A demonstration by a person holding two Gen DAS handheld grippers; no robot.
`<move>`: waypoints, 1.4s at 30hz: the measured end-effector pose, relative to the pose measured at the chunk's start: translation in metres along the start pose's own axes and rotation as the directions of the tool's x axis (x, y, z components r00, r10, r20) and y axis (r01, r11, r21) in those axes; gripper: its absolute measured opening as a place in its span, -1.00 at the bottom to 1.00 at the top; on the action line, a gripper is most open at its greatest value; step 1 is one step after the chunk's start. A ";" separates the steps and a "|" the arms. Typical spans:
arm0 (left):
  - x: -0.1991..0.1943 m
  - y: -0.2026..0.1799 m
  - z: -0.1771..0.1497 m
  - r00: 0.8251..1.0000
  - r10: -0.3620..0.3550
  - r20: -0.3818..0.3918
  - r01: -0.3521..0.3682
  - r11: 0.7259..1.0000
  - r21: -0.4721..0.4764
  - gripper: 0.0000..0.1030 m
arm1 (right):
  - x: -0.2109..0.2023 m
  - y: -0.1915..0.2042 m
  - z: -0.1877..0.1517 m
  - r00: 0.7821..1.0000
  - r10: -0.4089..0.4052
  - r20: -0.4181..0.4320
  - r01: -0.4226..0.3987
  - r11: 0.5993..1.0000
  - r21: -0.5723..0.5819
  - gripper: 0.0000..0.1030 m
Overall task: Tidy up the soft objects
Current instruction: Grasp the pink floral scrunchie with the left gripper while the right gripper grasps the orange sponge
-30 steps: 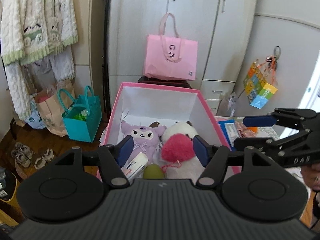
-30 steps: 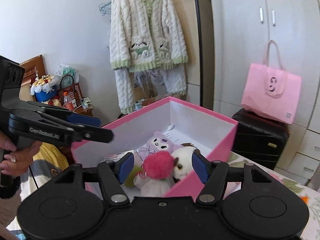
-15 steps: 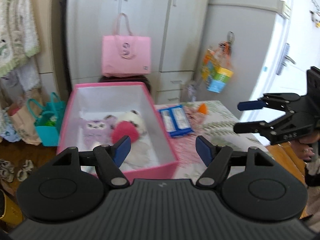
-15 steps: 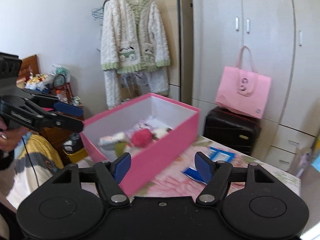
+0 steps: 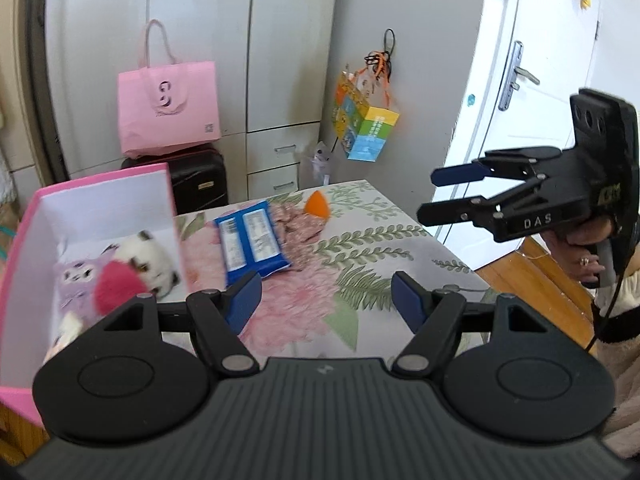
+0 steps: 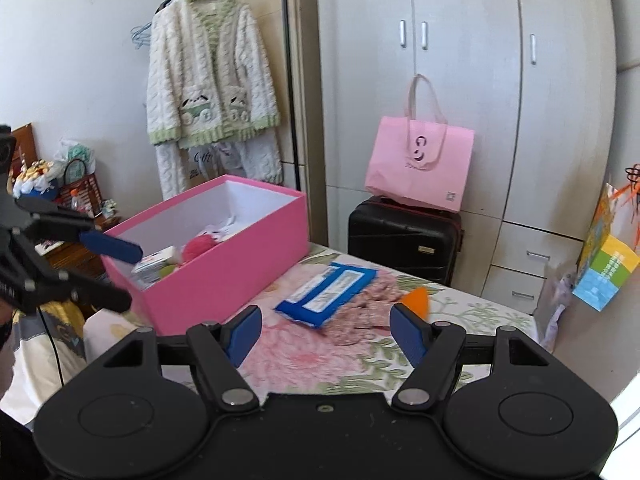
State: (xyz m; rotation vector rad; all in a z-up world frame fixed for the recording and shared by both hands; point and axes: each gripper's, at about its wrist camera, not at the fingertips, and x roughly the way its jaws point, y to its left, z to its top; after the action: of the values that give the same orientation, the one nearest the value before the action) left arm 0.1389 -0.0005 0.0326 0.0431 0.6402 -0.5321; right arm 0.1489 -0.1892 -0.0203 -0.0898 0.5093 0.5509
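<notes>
A pink box [image 5: 24, 216] [image 6: 224, 268] stands on the floral table and holds a purple plush [image 5: 74, 284], a white plush [image 5: 148, 258] and a pink pompom [image 5: 116, 284] [image 6: 198, 246]. A blue wipes pack [image 5: 250, 240] [image 6: 326, 290], a pink patterned cloth [image 5: 298, 224] [image 6: 370, 302] and an orange sponge [image 5: 318, 204] [image 6: 416, 300] lie on the table [image 5: 360, 256]. My left gripper [image 5: 326, 304] is open and empty above the table, near the box. My right gripper [image 6: 326, 330] is open and empty, seen at the right in the left wrist view [image 5: 444, 192].
A pink tote bag [image 5: 168, 108] [image 6: 418, 164] sits on a black suitcase [image 6: 404, 236] behind the table. A colourful bag [image 5: 366, 128] hangs on the wardrobe. A white door [image 5: 532, 80] is at right. A cardigan [image 6: 208, 92] hangs at left.
Both grippers have pulled back from over the box and swung right. The table with the wipes pack, cloth and sponge has come into view. Both stay open and empty.
</notes>
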 end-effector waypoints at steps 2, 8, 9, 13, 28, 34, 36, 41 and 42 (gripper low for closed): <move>0.012 -0.008 0.003 1.000 0.005 0.008 -0.005 1.000 0.013 0.37 | 0.002 -0.011 -0.001 1.000 0.009 0.005 -0.010 1.000 0.009 0.46; 0.058 -0.023 0.010 1.000 0.024 0.006 -0.024 0.999 0.025 0.36 | 0.022 -0.038 -0.005 0.999 0.033 -0.001 -0.033 0.999 0.029 0.46; 0.067 -0.025 0.011 1.000 0.029 0.001 -0.029 0.999 0.025 0.36 | 0.026 -0.042 -0.006 0.999 0.036 -0.002 -0.036 0.999 0.037 0.46; 0.102 -0.029 0.011 0.998 0.067 -0.020 -0.066 0.997 0.044 0.31 | 0.049 -0.060 -0.011 0.999 0.038 -0.001 -0.038 0.997 0.069 0.46; 0.215 -0.020 0.012 0.959 0.284 -0.005 -0.282 0.953 0.111 0.12 | 0.142 -0.105 -0.016 0.996 0.079 -0.037 -0.075 0.993 0.093 0.46; 0.246 -0.021 0.013 0.953 0.299 -0.050 -0.288 0.944 0.163 0.08 | 0.176 -0.118 -0.016 0.990 0.128 -0.066 -0.117 0.982 0.151 0.46; 0.258 -0.020 0.010 0.937 0.342 -0.067 -0.326 0.929 0.172 0.04 | 0.185 -0.122 -0.018 0.987 0.149 -0.064 -0.135 0.972 0.191 0.45; 0.260 -0.015 0.009 0.936 0.351 -0.040 -0.344 0.931 0.119 0.08 | 0.201 -0.130 -0.027 0.978 0.196 -0.074 -0.171 0.951 0.259 0.39; 0.260 -0.013 0.009 0.937 0.348 -0.045 -0.343 0.935 0.094 0.08 | 0.203 -0.131 -0.029 0.976 0.205 -0.076 -0.177 0.945 0.274 0.34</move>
State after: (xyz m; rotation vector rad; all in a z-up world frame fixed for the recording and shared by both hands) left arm 0.3128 -0.1327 -0.1087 0.2486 0.6518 -0.2169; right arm 0.3535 -0.2095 -0.1508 0.1907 0.6942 0.6655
